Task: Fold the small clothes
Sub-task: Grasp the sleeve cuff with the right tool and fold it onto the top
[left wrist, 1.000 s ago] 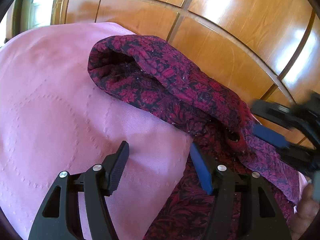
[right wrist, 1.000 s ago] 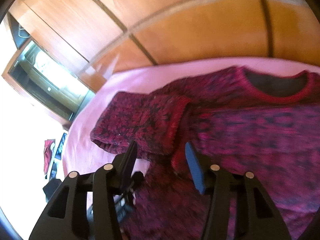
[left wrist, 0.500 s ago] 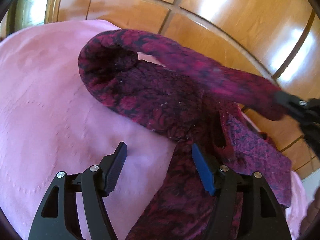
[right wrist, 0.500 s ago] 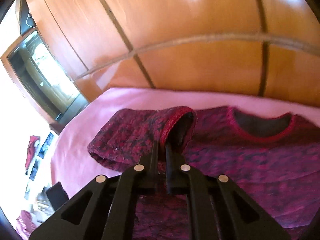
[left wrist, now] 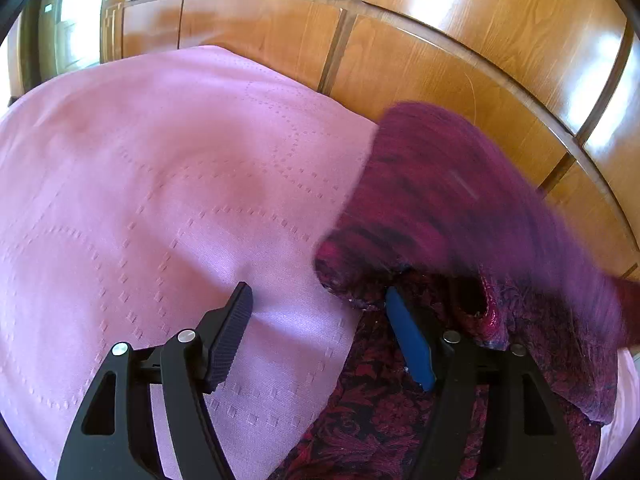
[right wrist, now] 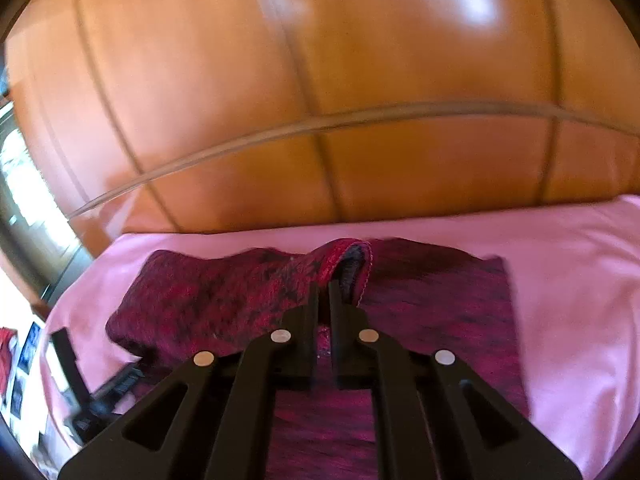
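Note:
A dark red patterned knit sweater [left wrist: 380, 420] lies on a pink bedcover [left wrist: 160, 200]. Its sleeve [left wrist: 440, 200] is lifted and blurred, stretching to the right over the sweater's body. My left gripper [left wrist: 318, 300] is open, low over the cover, with the sweater's edge beside its blue pad [left wrist: 408, 344]; nothing is pinched. In the right wrist view my right gripper [right wrist: 323, 288] is shut on the sleeve's cuff [right wrist: 348, 264], held above the sweater's body [right wrist: 440, 320]. The sleeve [right wrist: 208, 300] trails off to the left.
Glossy wooden wardrobe panels [left wrist: 440, 60] stand right behind the bed's far edge. Bare pink bedcover [right wrist: 580, 280] lies right of the sweater. The left gripper [right wrist: 80, 380] shows blurred at the lower left of the right wrist view, above floor clutter.
My right gripper closed on the sleeve cuff, then lifted and carried it across over the sweater's body. The sleeve left the pink cover. My left gripper shifted slightly and stayed open.

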The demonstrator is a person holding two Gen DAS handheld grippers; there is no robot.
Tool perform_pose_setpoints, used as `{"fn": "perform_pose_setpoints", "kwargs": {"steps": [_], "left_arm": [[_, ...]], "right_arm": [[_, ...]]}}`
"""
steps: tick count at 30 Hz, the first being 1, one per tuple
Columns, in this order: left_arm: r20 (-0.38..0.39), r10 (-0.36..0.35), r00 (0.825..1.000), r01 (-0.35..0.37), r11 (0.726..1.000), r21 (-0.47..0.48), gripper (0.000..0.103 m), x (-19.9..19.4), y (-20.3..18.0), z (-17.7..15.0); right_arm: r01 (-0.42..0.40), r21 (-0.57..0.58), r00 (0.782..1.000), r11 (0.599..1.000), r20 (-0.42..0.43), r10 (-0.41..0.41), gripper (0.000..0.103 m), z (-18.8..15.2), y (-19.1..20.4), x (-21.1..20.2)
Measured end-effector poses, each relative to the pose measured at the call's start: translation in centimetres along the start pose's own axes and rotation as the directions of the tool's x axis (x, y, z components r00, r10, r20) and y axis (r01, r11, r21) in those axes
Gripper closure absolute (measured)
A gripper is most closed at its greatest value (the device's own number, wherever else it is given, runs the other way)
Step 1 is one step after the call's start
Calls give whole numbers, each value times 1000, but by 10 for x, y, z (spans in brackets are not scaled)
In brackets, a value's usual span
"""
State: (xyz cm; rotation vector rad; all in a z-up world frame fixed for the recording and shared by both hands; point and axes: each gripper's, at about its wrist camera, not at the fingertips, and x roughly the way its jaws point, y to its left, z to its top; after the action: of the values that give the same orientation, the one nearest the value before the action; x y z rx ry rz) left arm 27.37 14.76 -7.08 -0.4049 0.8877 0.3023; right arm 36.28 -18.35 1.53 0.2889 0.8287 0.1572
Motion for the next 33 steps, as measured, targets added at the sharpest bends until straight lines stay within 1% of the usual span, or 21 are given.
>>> {"fn": "perform_pose_setpoints", "kwargs": {"steps": [4, 8, 12, 16, 17, 18, 20, 22, 23, 24, 25, 28, 30, 31, 33], "left_arm": [[-6, 1, 1000, -1, 1000, 6, 35, 0, -1, 1], [-17, 13, 1000, -13, 999, 35, 35, 0, -6, 1], [-26, 16, 1000, -14, 998, 64, 35, 0, -4, 0], [-37, 24, 999, -20, 995, 93, 35, 0, -5, -1], [-42, 24, 999, -20, 995, 100, 35, -1, -5, -1], [-55, 13, 998, -8, 995, 97, 35, -3, -2, 0], [-76, -47, 996, 52, 997, 62, 35, -12, 9, 4], [-83, -162, 983, 163, 987, 3, 35, -26, 28, 10], [-80, -199, 977, 198, 980, -14, 35, -30, 34, 12], [-84, -258, 962, 255, 966, -49, 35, -33, 44, 20], [-91, -298, 950, 291, 953, -83, 35, -32, 51, 26], [-102, -376, 921, 357, 920, -162, 35, -24, 61, 47], [-131, -434, 891, 405, 892, -202, 35, -10, 57, 61], [-144, -445, 884, 412, 886, -211, 35, -2, 53, 66], [-167, -449, 878, 414, 886, -207, 35, 13, 43, 75]], "right_arm": [[78, 45, 997, 996, -17, -77, 99, -6, -45, -9], [140, 79, 989, 987, -60, -135, 100, -25, -77, -9], [182, 81, 981, 980, -87, -175, 100, -45, -92, -9], [202, 136, 976, 970, -110, -188, 100, -68, -115, -5], [203, 141, 976, 969, -104, -189, 100, -71, -117, -6], [207, 140, 976, 968, -102, -194, 100, -71, -115, -4], [217, 131, 973, 967, -106, -204, 100, -70, -110, -6], [211, 130, 974, 969, -110, -197, 100, -70, -110, -7], [205, 127, 975, 970, -108, -192, 99, -70, -111, -7], [201, 124, 977, 972, -103, -189, 99, -72, -111, -7], [195, 122, 978, 973, -94, -184, 99, -74, -111, -8], [185, 140, 982, 973, -69, -177, 99, -76, -109, -7], [188, 140, 982, 972, -63, -180, 98, -75, -106, -2], [189, 140, 981, 972, -61, -182, 98, -76, -105, -3], [182, 146, 983, 972, -61, -174, 97, -75, -106, -4]]}}
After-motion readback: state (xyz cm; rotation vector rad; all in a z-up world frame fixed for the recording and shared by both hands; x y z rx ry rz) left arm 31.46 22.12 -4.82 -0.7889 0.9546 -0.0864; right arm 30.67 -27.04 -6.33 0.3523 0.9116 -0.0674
